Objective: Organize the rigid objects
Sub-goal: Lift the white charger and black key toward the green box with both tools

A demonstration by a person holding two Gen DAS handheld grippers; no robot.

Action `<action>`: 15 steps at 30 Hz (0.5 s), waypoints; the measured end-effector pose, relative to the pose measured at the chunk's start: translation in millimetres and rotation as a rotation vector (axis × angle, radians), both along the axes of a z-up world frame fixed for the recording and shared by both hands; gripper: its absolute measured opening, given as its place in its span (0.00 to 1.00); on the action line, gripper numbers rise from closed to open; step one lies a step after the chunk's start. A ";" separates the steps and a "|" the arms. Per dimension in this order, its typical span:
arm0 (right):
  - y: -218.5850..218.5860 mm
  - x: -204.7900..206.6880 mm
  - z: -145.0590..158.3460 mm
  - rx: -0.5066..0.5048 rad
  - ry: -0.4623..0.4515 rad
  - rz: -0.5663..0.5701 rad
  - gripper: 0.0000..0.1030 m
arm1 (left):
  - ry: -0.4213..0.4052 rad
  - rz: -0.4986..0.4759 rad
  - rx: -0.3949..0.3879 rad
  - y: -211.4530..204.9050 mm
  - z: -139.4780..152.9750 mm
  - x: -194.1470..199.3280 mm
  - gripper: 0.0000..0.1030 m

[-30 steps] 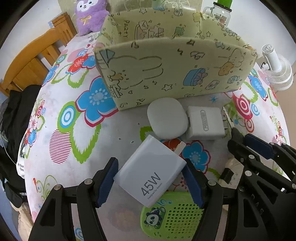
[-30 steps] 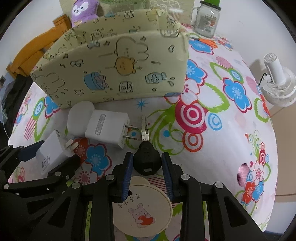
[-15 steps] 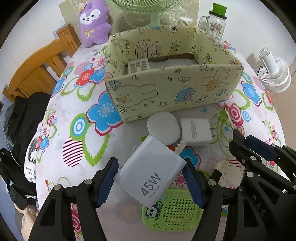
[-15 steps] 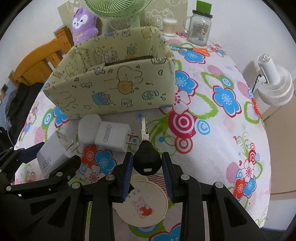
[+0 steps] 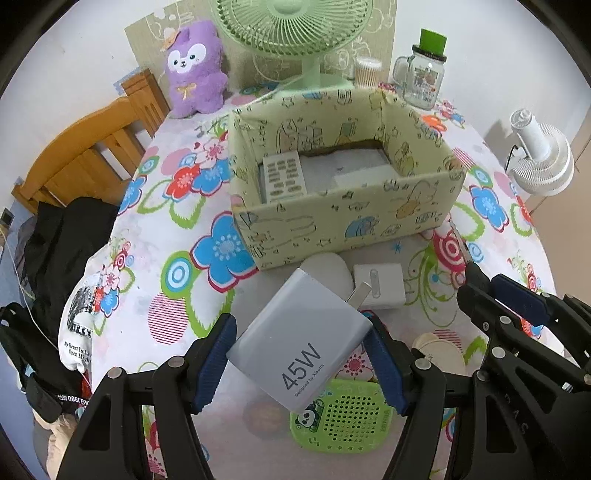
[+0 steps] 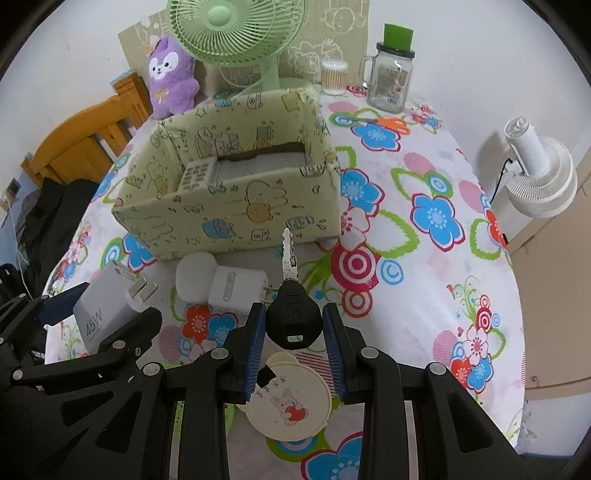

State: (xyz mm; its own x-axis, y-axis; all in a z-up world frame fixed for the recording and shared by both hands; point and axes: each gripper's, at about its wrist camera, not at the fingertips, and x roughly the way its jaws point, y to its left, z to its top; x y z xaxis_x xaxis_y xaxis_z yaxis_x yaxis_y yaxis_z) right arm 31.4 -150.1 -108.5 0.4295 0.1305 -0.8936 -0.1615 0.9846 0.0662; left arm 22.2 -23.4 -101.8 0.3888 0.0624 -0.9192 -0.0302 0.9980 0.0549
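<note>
My left gripper (image 5: 301,360) is shut on a white 45W charger (image 5: 299,341) and holds it above the table, near the front of the yellow cartoon-print box (image 5: 343,221). My right gripper (image 6: 294,332) is shut on a black-headed key (image 6: 291,314), blade pointing toward the box (image 6: 236,221). The box holds a remote control (image 5: 284,177) and a white flat item (image 5: 364,179). A white round case (image 5: 327,271) and a second white charger (image 5: 380,286) lie on the flowered tablecloth before the box; both also show in the right wrist view, the case (image 6: 194,271) and the charger (image 6: 238,288).
A green perforated pad (image 5: 341,419) and a round cream coaster (image 6: 290,397) lie below the grippers. A green fan (image 5: 295,33), purple plush (image 5: 194,70), glass jar (image 5: 423,74) and cotton-swab tub (image 5: 366,72) stand behind the box. A white fan (image 5: 541,155) is right, a wooden chair (image 5: 85,162) left.
Both grippers have risen and pulled back from the table with the charger and the key; the box now looks lower and its inside shows.
</note>
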 end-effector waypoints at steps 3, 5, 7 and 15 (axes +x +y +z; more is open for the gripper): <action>-1.2 1.0 7.7 0.004 -0.003 -0.008 0.33 | -0.010 -0.001 -0.003 0.1 6.9 0.6 0.70; -1.1 1.8 13.7 0.002 -0.009 -0.010 0.33 | -0.019 0.000 -0.002 0.3 11.7 0.8 0.70; -0.7 1.7 19.7 -0.001 -0.023 -0.004 0.33 | -0.029 0.001 -0.001 0.3 17.3 0.9 0.70; -0.6 6.2 40.4 -0.003 -0.056 0.002 0.33 | -0.062 0.007 0.001 0.2 38.7 5.4 0.70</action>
State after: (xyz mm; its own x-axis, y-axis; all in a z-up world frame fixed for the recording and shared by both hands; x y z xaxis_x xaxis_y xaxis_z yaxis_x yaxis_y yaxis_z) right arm 37.6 -150.8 -68.0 0.4785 0.1287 -0.8686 -0.1668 0.9845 0.0540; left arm 27.5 -23.2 -63.1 0.4445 0.0661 -0.8933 -0.0404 0.9977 0.0537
